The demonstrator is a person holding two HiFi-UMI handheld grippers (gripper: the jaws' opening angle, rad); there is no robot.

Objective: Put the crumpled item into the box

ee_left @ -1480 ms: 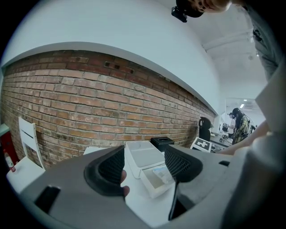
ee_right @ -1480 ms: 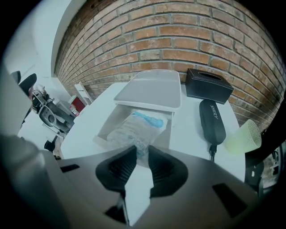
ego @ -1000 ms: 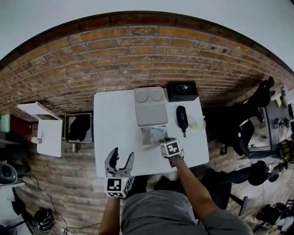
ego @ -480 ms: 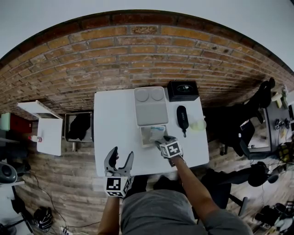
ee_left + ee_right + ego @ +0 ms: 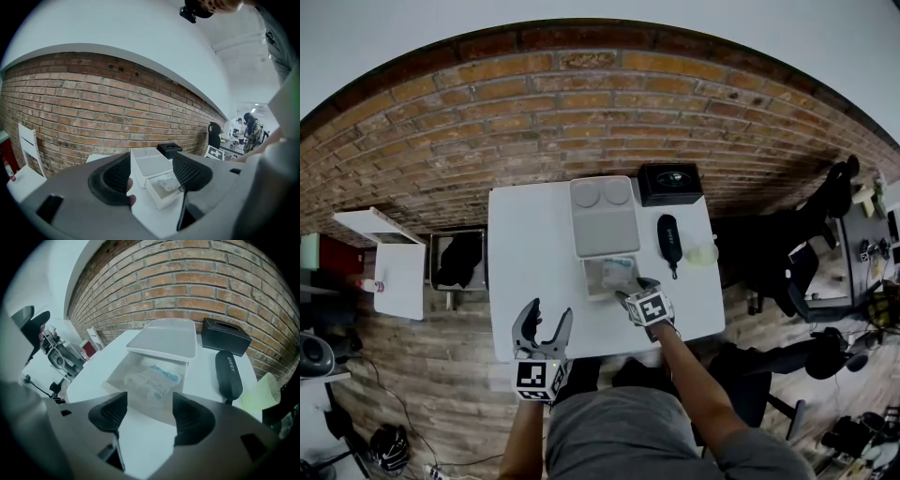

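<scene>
The crumpled item (image 5: pixel 619 273), a white and blue plastic packet, lies inside the clear box (image 5: pixel 592 279) in the middle of the white table. It shows in the right gripper view as the crumpled item (image 5: pixel 152 378), lying within the box (image 5: pixel 119 376). My right gripper (image 5: pixel 630 289) hovers just at the box's near right corner. Its jaws are opening and nothing is between them; the packet lies beyond the right gripper (image 5: pixel 149 416). My left gripper (image 5: pixel 543 323) stands open and empty over the table's near left part, with the box (image 5: pixel 161 194) ahead of it.
The box's lid (image 5: pixel 605 217) lies flat just behind the box. A black tissue box (image 5: pixel 671 185) sits at the far right corner. A black glasses case (image 5: pixel 669 240) and a pale green object (image 5: pixel 705 253) lie to the right. A brick wall runs behind the table.
The right gripper's jaws have opened and let the crumpled item go; it now lies in the box. The gripper has drawn back slightly. The left gripper has stayed still.
</scene>
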